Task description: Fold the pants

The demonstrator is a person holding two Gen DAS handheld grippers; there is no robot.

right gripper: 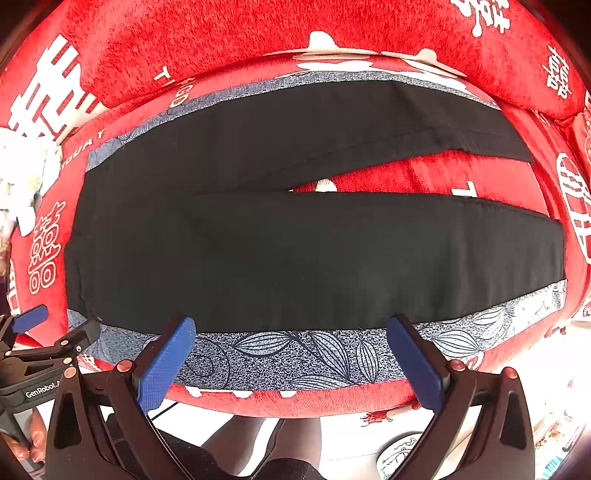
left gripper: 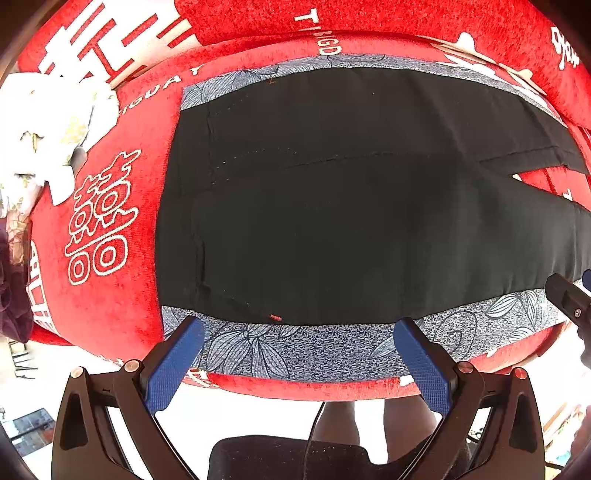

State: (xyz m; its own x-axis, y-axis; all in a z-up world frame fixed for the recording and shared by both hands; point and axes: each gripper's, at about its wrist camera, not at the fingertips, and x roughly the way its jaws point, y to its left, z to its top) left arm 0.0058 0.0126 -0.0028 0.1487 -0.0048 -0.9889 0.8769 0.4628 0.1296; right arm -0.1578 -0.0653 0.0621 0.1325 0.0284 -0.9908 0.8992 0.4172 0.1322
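Both tongs, left [left gripper: 299, 338] and right [right gripper: 291, 334], I hold wide apart and empty above the near side band, ready to pinch it. Beyond lie the black cloth pants with blue leaf-print bands [right gripper: 295, 251], spread flat on the red plush sofa [right gripper: 221, 40], legs parted.

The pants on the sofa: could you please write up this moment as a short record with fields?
garment: black pants, spread flat, unfolded
legs: two, splayed apart toward the right, red fabric showing between them
waist: at the left end
lining: blue leaf-print band along the near and far edges
surface: red sofa cover with white characters
left gripper: open, empty, at the near edge by the waist
right gripper: open, empty, at the near edge by the leg
fold progress: none visible yet
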